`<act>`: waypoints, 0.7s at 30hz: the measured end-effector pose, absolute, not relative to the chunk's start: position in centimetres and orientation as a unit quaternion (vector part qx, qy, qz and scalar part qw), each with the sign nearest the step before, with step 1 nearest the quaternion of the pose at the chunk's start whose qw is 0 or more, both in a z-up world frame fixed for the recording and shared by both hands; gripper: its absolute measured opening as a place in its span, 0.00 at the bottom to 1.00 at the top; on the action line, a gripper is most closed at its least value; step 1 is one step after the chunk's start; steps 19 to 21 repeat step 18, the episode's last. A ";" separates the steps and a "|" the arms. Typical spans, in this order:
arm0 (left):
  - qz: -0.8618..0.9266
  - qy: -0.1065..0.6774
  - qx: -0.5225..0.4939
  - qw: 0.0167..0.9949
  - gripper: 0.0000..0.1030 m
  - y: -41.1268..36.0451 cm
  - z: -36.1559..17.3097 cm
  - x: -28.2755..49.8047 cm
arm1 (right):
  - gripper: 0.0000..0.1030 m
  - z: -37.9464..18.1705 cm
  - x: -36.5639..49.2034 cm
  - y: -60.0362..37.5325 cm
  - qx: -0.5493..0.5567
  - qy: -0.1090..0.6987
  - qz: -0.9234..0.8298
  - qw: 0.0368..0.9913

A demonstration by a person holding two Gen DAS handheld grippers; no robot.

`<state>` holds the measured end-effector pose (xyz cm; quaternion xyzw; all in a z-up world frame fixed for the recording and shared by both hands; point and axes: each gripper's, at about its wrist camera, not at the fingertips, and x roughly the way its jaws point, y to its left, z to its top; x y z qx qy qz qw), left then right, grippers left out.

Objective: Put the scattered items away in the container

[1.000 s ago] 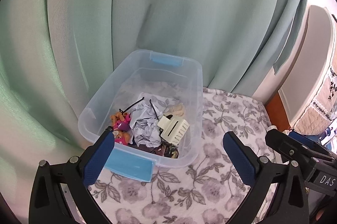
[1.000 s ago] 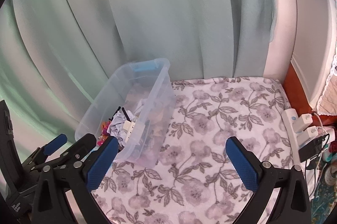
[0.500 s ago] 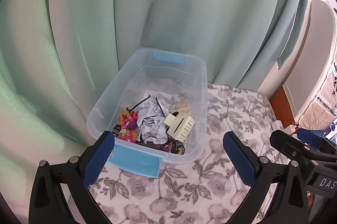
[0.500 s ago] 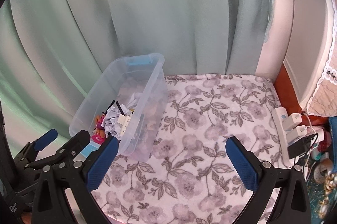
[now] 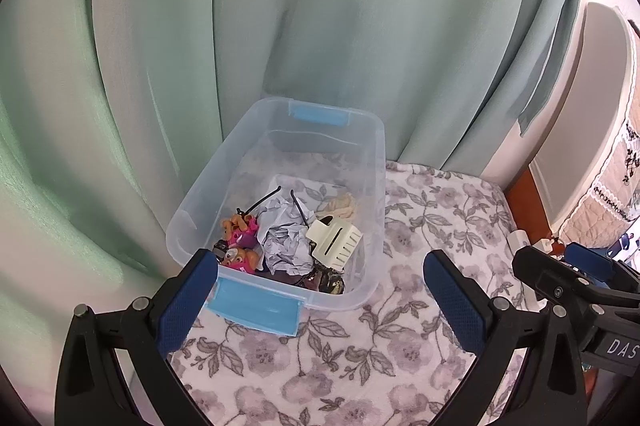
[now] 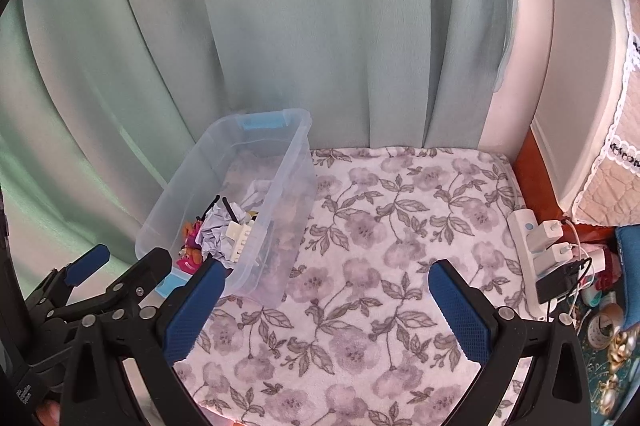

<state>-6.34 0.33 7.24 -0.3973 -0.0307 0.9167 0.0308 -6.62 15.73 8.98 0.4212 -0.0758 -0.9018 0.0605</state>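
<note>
Both tools hang above the grey-and-white floral blanket (image 6: 360, 246), and each has its blue-padded fingers spread wide with nothing between them: the left gripper (image 5: 320, 302) at the bottom of its own view, the right gripper (image 6: 324, 306) low in its own. The clear plastic storage bin with light blue latches (image 5: 372, 154) sits on the blanket at centre frame in the left view, against the pale green curtain (image 5: 280, 6). Inside it, heaped at the near end: a crumpled ball of white paper (image 5: 286, 240), a cream plastic hair claw clip (image 5: 334, 240) just right of that, pink-and-orange toy puppy figures (image 5: 240, 244) on its left, and thin black strands (image 5: 264, 200), maybe ties, hard to tell. White letters "DAS" (image 5: 620, 346) show on the right tool's body, cut off at the frame's lower right edge. A white power strip with chargers (image 6: 536, 246) lies along the blanket's right edge.
</note>
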 end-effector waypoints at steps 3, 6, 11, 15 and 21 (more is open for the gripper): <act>0.918 -0.030 -0.395 0.029 1.00 0.4 7.4 -6.3 | 1.00 9.2 -6.6 15.8 0.419 -0.075 -0.903 0.060; 0.919 -0.030 -0.393 0.027 1.00 0.6 7.6 -6.2 | 1.00 9.5 -6.5 15.8 0.418 -0.075 -0.903 0.058; 0.921 -0.026 -0.388 0.025 1.00 0.8 7.9 -6.1 | 1.00 9.7 -6.4 16.0 0.416 -0.075 -0.904 0.056; 0.923 -0.024 -0.383 0.019 1.00 0.9 8.0 -6.0 | 1.00 9.6 -6.4 16.1 0.416 -0.075 -0.904 0.057; 0.923 -0.026 -0.383 0.020 1.00 1.0 8.1 -5.9 | 1.00 9.6 -6.4 16.2 0.415 -0.074 -0.905 0.057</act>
